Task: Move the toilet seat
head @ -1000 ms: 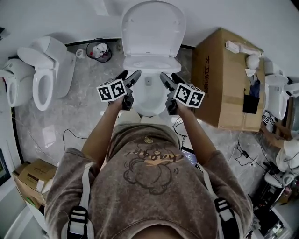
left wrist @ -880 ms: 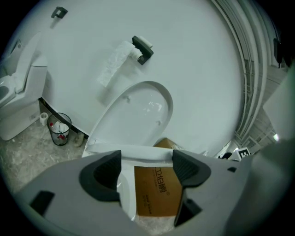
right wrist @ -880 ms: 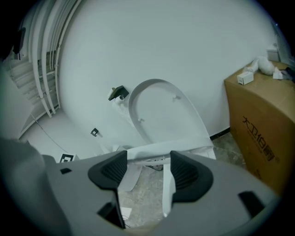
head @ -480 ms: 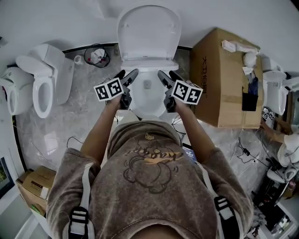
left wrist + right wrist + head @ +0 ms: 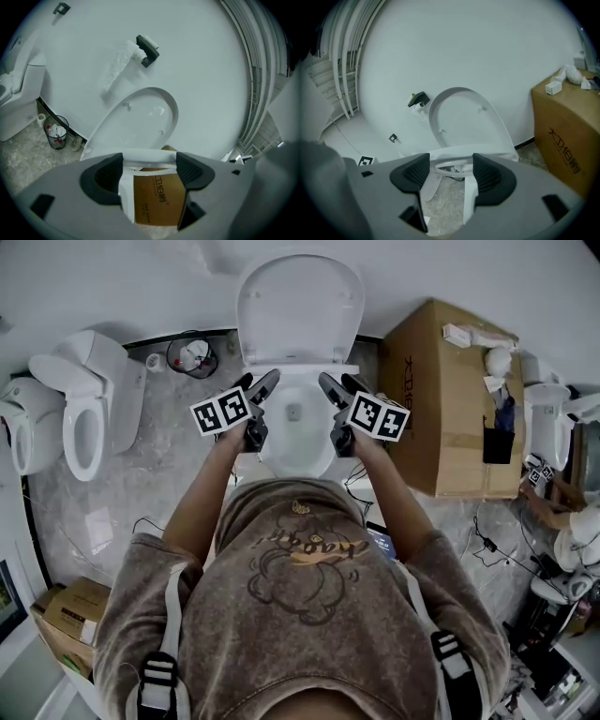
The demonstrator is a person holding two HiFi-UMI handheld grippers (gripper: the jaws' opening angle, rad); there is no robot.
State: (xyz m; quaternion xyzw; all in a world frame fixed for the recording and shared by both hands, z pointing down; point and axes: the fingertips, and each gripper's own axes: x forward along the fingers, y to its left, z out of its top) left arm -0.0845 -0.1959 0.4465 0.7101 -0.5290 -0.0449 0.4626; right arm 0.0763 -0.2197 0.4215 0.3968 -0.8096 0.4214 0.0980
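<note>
The toilet seat (image 5: 300, 306) is seen as a smooth, glossy white oval of hard plastic. It is raised and stands nearly upright against the white wall, at the back edge of the bowl (image 5: 295, 454). Two small bumps are seen on the face that is turned to the room. Whether a separate ring lies on the bowl cannot be told. The bowl is rounded, white and shiny, and it narrows toward its front.

The left hand-held gripper (image 5: 260, 381) is held over the left side of the bowl and the right hand-held gripper (image 5: 336, 382) over the right side. Both are pointed toward the raised seat and are apart from it. Each is made of matt grey plastic and carries a cube with black-and-white square markers.

In the left gripper view the jaws are spread wide and nothing is clamped between the dark, ribbed pads (image 5: 105, 176). In the right gripper view the jaws are also apart, a little narrower, and nothing is held there either.

The floor (image 5: 159, 474) is of grey marbled stone. At its back edge, along the wall, a brown cardboard carton (image 5: 450, 399) stands just beside the bowl on the right. A black wire basket (image 5: 192, 348) stands near the bowl on the left, and a second toilet (image 5: 89, 395), also white, is seen farther left.
</note>
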